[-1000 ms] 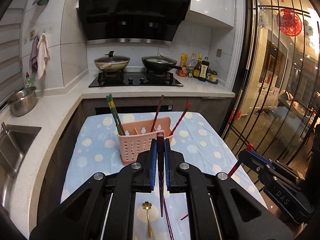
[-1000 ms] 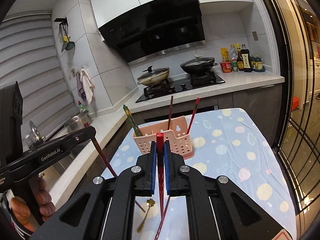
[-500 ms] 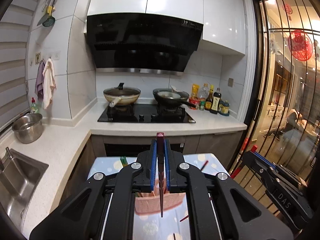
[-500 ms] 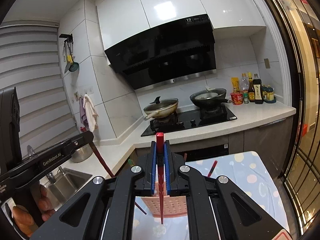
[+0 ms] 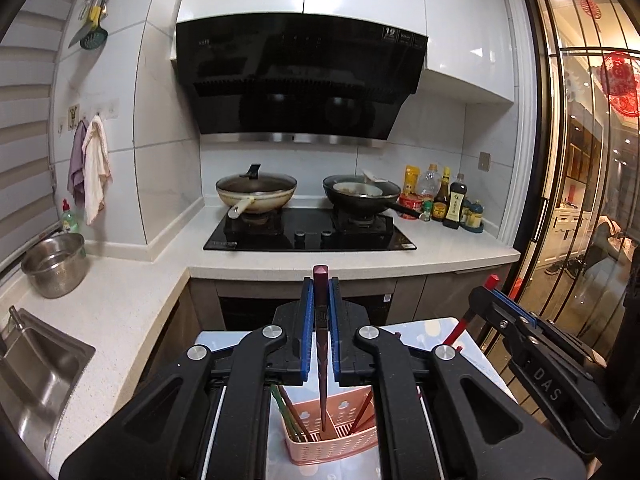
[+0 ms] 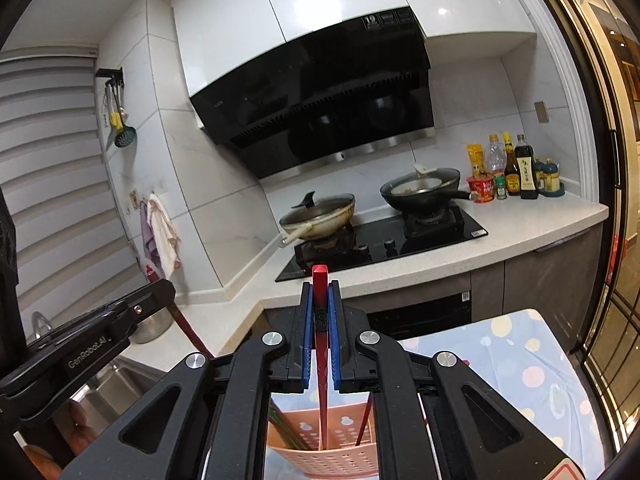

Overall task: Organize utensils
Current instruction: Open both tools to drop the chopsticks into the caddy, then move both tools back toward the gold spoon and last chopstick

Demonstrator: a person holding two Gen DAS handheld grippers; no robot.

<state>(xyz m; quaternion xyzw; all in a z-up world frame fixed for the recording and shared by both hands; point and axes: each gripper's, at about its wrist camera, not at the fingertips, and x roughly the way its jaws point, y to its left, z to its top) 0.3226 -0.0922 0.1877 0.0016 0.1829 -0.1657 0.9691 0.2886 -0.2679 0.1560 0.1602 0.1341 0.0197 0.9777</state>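
While both grippers clamp chopsticks upright: left gripper (image 5: 320, 300) holds dark chopstick (image 5: 321, 360), right gripper (image 6: 320, 300) red chopstick (image 6: 321, 360), tips inside pink basket (image 5: 332, 446). Risk: tilted release, stick snagging divider, tipping light basket. Stove (image 5: 310, 234) beyond.

Left gripper (image 5: 321, 300): matte black plastic body, 2 fingers faced with blue pads (image 5: 306, 332). 4 round silver screws on the linkage arms, each arm with a triangular cut-out. White lettering "GenRobot.AI" along its side in the right wrist view.

Right gripper (image 6: 321, 300): same black build, blue pads (image 6: 307, 336), 4 silver screws. "DAS" embossed on its flank in the left wrist view.

Bare skin of a hand (image 6: 78, 426) shows at lower left.
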